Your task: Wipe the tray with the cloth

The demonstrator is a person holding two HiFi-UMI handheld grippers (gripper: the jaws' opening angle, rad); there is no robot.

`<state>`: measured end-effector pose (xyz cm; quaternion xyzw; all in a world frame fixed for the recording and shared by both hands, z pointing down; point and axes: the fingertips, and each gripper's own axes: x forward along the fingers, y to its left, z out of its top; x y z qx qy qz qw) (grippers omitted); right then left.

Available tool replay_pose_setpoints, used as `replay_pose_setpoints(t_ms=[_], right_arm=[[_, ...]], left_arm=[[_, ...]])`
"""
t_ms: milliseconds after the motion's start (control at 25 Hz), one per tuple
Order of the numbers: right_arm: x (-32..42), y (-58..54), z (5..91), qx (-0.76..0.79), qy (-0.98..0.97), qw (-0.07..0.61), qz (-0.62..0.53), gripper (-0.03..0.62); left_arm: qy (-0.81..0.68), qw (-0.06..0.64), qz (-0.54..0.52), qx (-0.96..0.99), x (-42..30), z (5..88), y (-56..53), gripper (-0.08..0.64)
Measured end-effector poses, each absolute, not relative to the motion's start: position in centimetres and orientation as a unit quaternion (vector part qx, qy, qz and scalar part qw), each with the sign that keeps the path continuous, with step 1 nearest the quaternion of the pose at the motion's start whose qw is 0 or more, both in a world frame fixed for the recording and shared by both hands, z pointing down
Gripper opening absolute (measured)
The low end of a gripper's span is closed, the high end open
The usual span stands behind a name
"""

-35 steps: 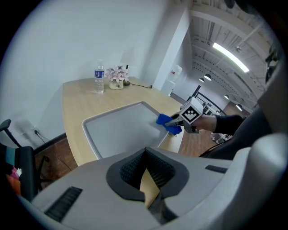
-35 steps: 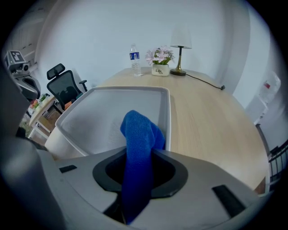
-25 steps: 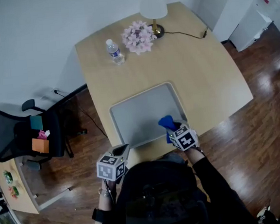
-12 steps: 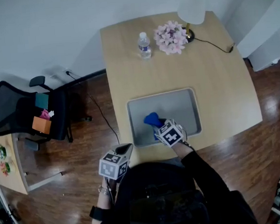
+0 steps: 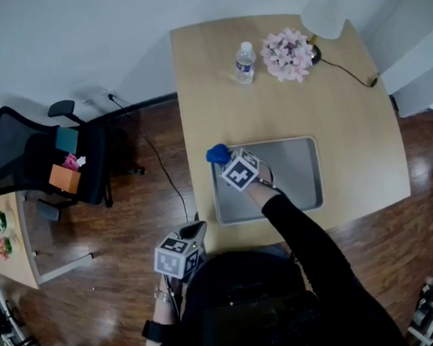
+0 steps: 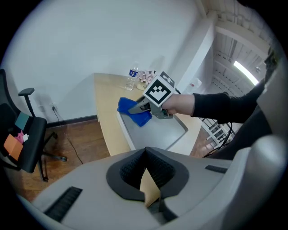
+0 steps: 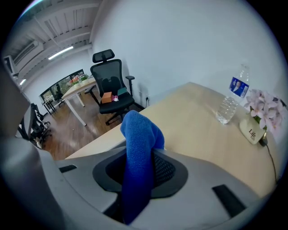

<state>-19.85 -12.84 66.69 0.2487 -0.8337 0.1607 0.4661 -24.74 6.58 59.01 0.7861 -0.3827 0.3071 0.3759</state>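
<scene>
Nearest in, the L gripper (image 5: 194, 229) hangs off the near table edge by the person's body. Its jaws are drawn together bar a sliver w/ nothing btwn them, parked out of the way, I'd say, since this wipe needs one hand only. Past it the grey tray (image 5: 296, 178) lies flat on the table (image 5: 347, 119), its right part bare. The R gripper (image 5: 225, 161) reaches in on a stretched arm, pointing steeply down at the tray's far-left corner. Its jaws are clamped on the blue cloth (image 5: 216, 154), which bunches out past the tips over the rim there, probably gripped by a fold so the loose end can sweep the corner. Far side: water bottle (image 5: 244, 62), pink flowers (image 5: 287, 54) and lamp (image 5: 323, 17), all well apart from the tray, so no snag risk.
</scene>
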Motion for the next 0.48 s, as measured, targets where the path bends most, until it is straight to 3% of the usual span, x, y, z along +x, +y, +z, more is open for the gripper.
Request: replay_pose_setpoints(t_ms=[480], right_arm=[[-20.3, -10.2, 69.1, 0.227, -0.828, 0.483, 0.172, 0.107]], left_arm=[[-0.382, 0.381, 0.299, 0.787, -25.1, 59.3, 6.9, -0.005]])
